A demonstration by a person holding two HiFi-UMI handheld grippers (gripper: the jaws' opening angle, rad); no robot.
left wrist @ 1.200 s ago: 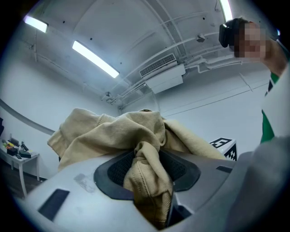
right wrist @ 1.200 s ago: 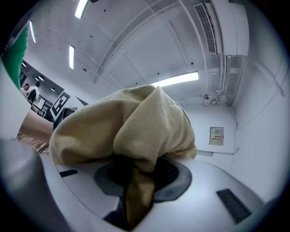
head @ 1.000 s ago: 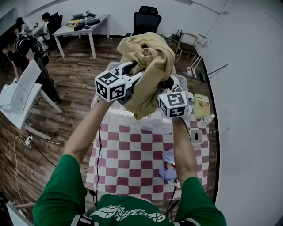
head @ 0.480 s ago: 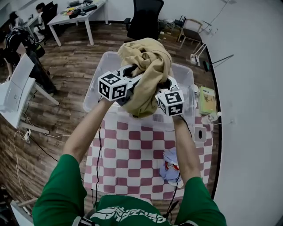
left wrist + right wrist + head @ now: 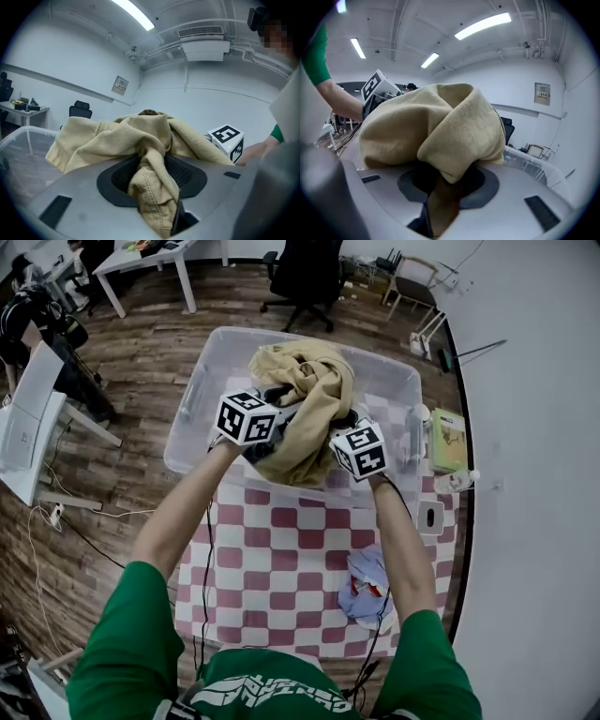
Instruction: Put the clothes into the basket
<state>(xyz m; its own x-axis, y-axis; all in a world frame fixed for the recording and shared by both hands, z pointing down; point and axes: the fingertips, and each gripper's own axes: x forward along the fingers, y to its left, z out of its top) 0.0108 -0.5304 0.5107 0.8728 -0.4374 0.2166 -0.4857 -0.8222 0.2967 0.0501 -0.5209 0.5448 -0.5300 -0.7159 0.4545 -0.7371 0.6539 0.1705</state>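
Observation:
A bunched tan garment (image 5: 305, 404) hangs between my two grippers, over the clear plastic basket (image 5: 192, 395). My left gripper (image 5: 272, 423) is shut on a fold of the tan garment (image 5: 150, 187), which fills the space between its jaws. My right gripper (image 5: 339, 427) is shut on another fold of the same garment (image 5: 440, 136). The jaw tips of both are buried in the fabric. A second, light blue and white garment (image 5: 361, 582) lies on the checked cloth near the table's front right.
The basket stands at the far end of a table covered by a red-and-white checked cloth (image 5: 281, 568). A small grey device (image 5: 428, 517), a bottle (image 5: 455, 481) and a green box (image 5: 448, 437) sit along the right edge. Desks, an office chair (image 5: 305, 273) and people stand beyond.
Both grippers have come down together with the tan garment, from well above the basket to just over its near rim. The grip on the fabric looks the same.

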